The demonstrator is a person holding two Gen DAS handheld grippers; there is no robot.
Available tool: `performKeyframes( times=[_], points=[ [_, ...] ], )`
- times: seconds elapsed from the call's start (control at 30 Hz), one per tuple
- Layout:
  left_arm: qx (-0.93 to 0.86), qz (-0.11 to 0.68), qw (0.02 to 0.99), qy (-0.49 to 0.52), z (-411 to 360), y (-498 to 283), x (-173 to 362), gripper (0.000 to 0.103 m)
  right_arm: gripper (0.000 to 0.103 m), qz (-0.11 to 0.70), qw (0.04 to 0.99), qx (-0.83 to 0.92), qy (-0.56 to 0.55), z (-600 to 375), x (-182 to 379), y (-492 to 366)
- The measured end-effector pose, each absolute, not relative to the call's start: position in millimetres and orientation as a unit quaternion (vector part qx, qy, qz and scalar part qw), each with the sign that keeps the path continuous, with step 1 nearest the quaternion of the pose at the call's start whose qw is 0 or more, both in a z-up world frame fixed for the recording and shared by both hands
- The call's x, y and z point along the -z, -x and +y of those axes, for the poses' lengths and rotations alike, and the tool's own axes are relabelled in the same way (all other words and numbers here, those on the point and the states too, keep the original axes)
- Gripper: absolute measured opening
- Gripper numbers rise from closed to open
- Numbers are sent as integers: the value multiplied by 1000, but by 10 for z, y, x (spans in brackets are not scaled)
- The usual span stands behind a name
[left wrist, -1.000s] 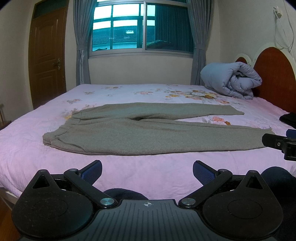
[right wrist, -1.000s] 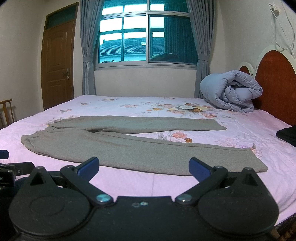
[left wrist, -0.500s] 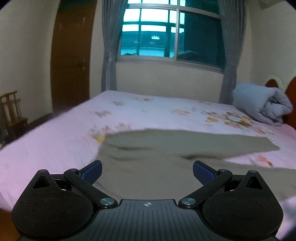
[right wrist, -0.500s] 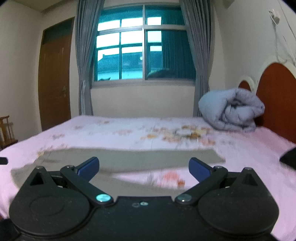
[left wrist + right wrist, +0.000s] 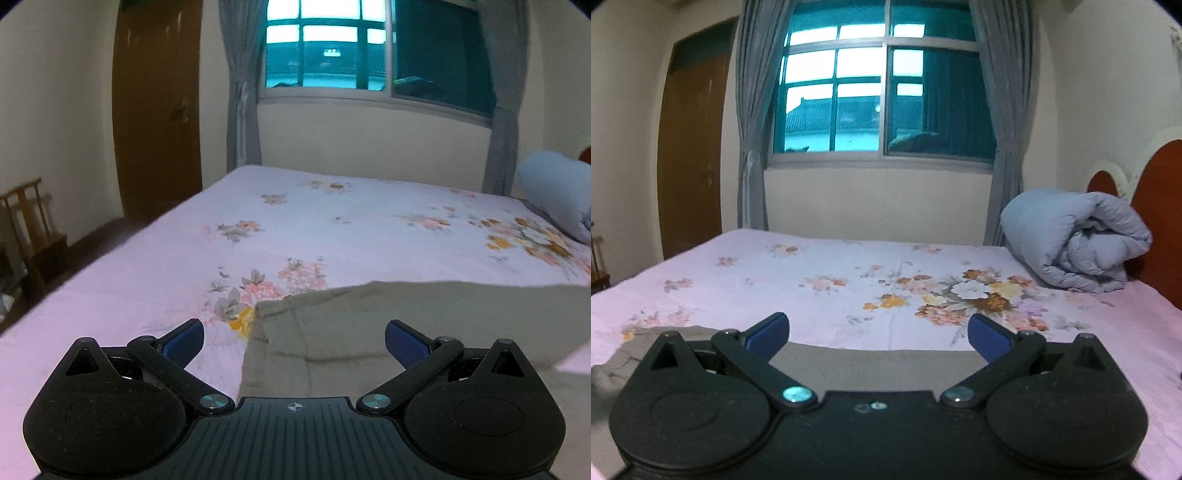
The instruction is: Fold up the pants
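The pants [image 5: 388, 325], a soft grey-olive knit, are lying flat on the near part of the bed [image 5: 332, 229]; no fold is being shown, so the task is judged barely begun. The left gripper [image 5: 294, 339] is being held over the waistband corner, jaws wide and empty. The right gripper [image 5: 878, 334] is being held above a leg, likewise spread wide. A puffy rolled duvet [image 5: 1078, 243] is resting far right on the floral sheet.
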State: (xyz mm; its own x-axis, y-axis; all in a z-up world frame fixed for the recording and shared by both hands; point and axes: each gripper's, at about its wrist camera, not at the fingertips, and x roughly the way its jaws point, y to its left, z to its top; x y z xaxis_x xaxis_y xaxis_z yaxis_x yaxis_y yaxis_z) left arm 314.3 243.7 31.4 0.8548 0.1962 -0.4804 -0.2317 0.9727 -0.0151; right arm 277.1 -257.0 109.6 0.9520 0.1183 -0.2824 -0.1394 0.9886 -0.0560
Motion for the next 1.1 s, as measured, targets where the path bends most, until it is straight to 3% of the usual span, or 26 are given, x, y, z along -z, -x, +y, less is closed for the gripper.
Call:
performKeyframes(
  times=[0.5, 0.57, 0.8, 0.87, 0.9, 0.93, 0.97, 1.1],
  points=[
    [-107, 331, 934, 81, 3130, -4774, 720, 102, 97, 226, 966, -103, 69, -2010, -213, -4424],
    [-102, 339, 932, 82, 3159, -4886, 795, 89, 97, 230, 965, -106, 68, -1990, -156, -4557],
    [-68, 370, 923, 75, 3188, -5161, 977, 86, 97, 249, 959, -122, 58, -1950, -48, -4892],
    [-45, 371, 924, 77, 3163, -5171, 1017, 63, 97, 250, 958, -122, 62, -1948, -41, -4941],
    [-44, 369, 925, 73, 3141, -5167, 1011, 59, 97, 250, 958, -122, 62, -1958, -36, -4979],
    [-35, 364, 928, 71, 3122, -5153, 991, 37, 97, 251, 958, -123, 62, -1967, -34, -4977],
    [-23, 360, 929, 80, 3115, -5128, 969, 26, 97, 251, 958, -124, 64, -1975, -29, -4985],
    [-18, 328, 943, 58, 3003, -4996, 758, 18, 97, 259, 954, -135, 71, -2003, 12, -5046]
  ],
)
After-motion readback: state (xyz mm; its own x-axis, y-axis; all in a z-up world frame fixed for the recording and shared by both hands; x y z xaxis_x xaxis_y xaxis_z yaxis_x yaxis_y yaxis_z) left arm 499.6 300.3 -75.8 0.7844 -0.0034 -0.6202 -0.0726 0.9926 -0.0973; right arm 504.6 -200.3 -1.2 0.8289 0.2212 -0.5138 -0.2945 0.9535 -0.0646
